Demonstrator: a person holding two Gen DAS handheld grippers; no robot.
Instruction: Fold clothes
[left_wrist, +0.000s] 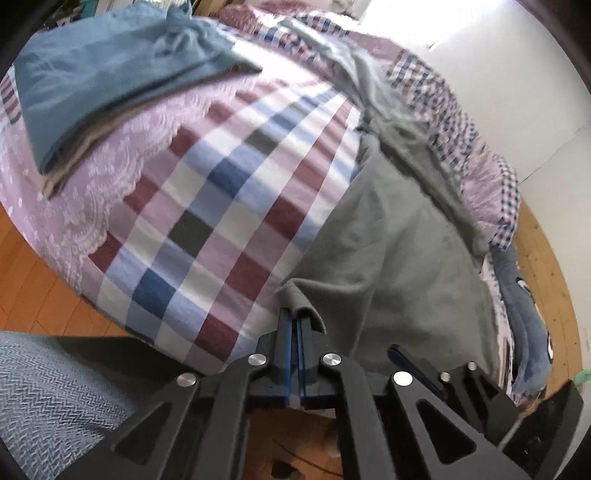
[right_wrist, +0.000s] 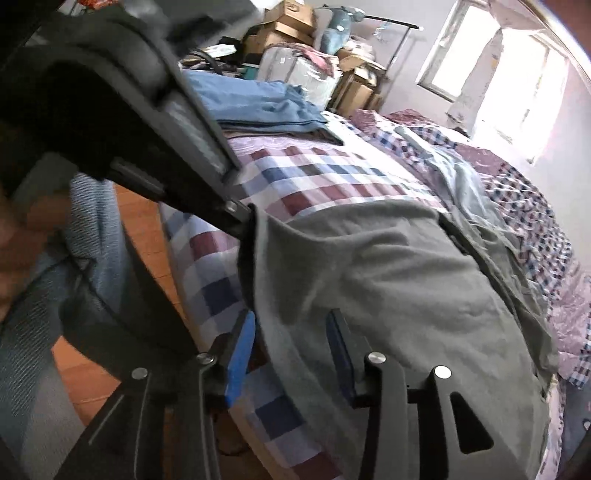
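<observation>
A grey garment (left_wrist: 388, 258) lies spread over the near right part of the checked bed cover (left_wrist: 207, 206). My left gripper (left_wrist: 295, 317) is shut on its near left corner, which folds over the fingertips. In the right wrist view the same grey garment (right_wrist: 369, 266) fills the middle, and the left gripper (right_wrist: 245, 218) pinches that corner at its upper left. My right gripper (right_wrist: 291, 332) is open, its blue pads (right_wrist: 242, 350) standing either side of the garment's near edge. One of its pads (left_wrist: 400, 356) shows under the cloth in the left wrist view.
A folded stack topped by blue cloth (left_wrist: 103, 81) (right_wrist: 255, 107) sits on the bed's far left. A pale crumpled garment (right_wrist: 461, 177) lies beyond the grey one. A dark blue item (left_wrist: 524, 314) hangs at the bed's right edge. Wooden floor (left_wrist: 37, 288) surrounds the bed; boxes (right_wrist: 291, 22) stand behind it.
</observation>
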